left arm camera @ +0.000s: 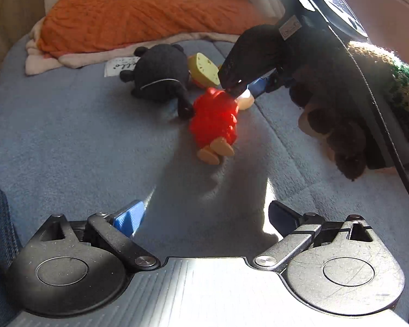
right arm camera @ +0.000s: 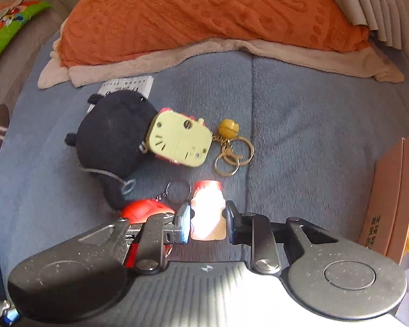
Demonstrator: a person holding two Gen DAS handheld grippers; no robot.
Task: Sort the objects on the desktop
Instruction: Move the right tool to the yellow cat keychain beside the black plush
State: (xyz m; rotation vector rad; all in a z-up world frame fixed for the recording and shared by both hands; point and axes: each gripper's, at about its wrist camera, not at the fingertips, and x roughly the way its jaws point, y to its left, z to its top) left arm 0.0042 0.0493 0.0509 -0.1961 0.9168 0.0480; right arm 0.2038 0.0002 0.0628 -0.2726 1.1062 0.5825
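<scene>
Blue fleece bedding (right arm camera: 300,136), orange blanket (right arm camera: 204,13) beyond. Right gripper (right arm camera: 207,219) pinched on a small bottle charm (right arm camera: 207,209), red-capped, between its pads; red toy (right arm camera: 146,211) just left, plush (right arm camera: 114,139) and yellow keychain (right arm camera: 180,141) ahead, gold rings (right arm camera: 233,155) ahead-right. Left gripper (left arm camera: 204,218) spread wide, holding nothing, red toy (left arm camera: 214,120) well ahead. Judged early in the sort: one item gripped, none visibly placed, remainder lying clustered, awaiting pickup.

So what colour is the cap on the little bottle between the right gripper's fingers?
Red, on the pale little bottle; clearest in the right wrist view.
</scene>
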